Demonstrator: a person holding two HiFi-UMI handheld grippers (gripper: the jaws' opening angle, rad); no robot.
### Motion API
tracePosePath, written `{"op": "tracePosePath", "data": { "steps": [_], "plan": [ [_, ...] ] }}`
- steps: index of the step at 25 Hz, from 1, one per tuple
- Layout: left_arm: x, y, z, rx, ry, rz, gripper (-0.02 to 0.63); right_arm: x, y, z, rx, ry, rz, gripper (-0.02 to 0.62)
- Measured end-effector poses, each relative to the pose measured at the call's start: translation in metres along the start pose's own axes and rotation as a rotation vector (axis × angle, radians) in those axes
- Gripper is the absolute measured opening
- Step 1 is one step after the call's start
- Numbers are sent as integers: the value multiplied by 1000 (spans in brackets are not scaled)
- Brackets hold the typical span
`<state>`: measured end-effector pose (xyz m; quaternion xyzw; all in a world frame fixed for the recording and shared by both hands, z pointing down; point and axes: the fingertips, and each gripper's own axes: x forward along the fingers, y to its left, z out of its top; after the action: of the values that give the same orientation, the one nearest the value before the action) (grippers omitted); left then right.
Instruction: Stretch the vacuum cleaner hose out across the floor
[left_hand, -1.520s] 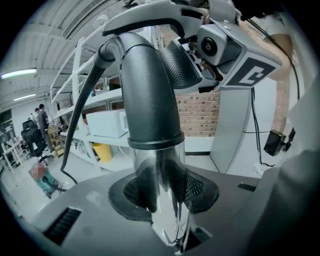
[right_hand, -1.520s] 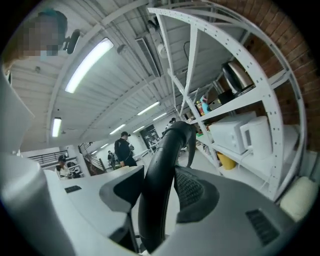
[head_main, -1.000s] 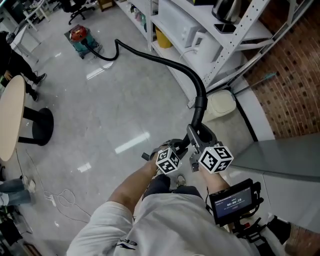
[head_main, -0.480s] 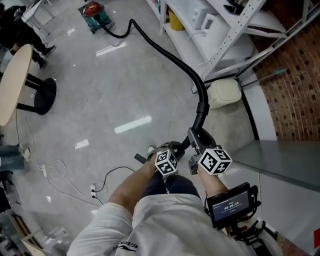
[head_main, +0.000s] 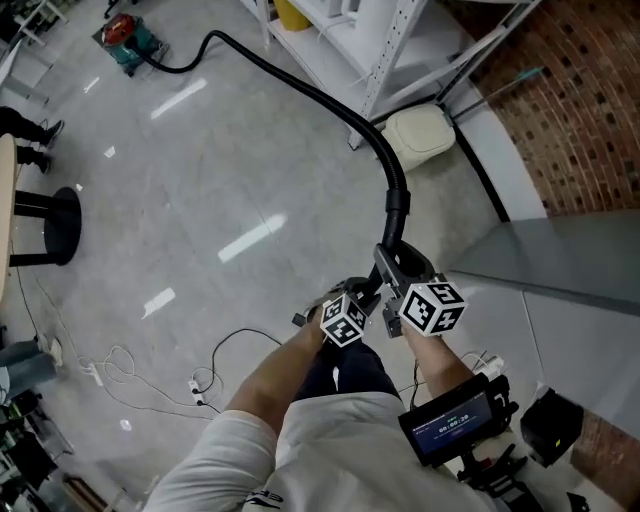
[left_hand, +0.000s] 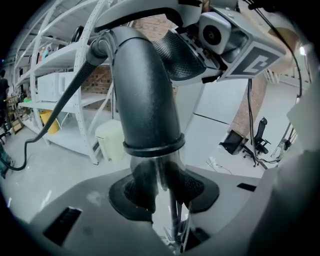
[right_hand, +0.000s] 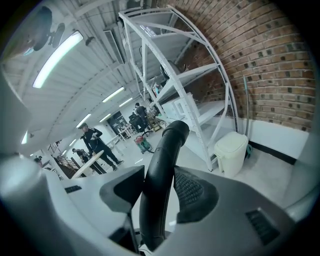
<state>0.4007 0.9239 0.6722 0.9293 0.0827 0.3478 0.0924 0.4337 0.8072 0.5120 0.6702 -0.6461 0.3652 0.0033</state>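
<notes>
Jaws of both grippers hide beneath marker cubes in the head view. Black ribbed hose (head_main: 300, 92) arcs from the distant vacuum cleaner (head_main: 125, 38) above grey floor. Left gripper (left_hand: 161, 186) clamps its clear end tube, half-closed; right gripper (right_hand: 159, 192) grips the rigid black bend.

cream bin (head_main: 420, 135) beside white shelving (head_main: 335, 35) | brick wall (head_main: 570, 110) right | loose cables (head_main: 200, 380) lower left | black table base (head_main: 58, 225) left

Open floor (head_main: 230, 170) lies ahead-left; shelving (head_main: 385, 50) and a bin (head_main: 420, 135) crowd the right.
</notes>
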Motion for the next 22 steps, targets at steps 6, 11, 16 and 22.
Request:
{"op": "tracePosePath", "data": {
  "steps": [6,11,16,22],
  "plan": [
    [3,-8,-13,40,23,-41,127,-7,-10,-14,28,2,-59,185],
    [10,-20,-20,26,33,-57,127,-12,-19,-25,40,34,-83,186],
    [36,-29,-24,-39,25,-48,127,-8,-38,-39,10,85,-76,184],
    [85,-44,-40,-137,8,-27,127,1,-73,-74,-26,149,-38,186]
  ]
}}
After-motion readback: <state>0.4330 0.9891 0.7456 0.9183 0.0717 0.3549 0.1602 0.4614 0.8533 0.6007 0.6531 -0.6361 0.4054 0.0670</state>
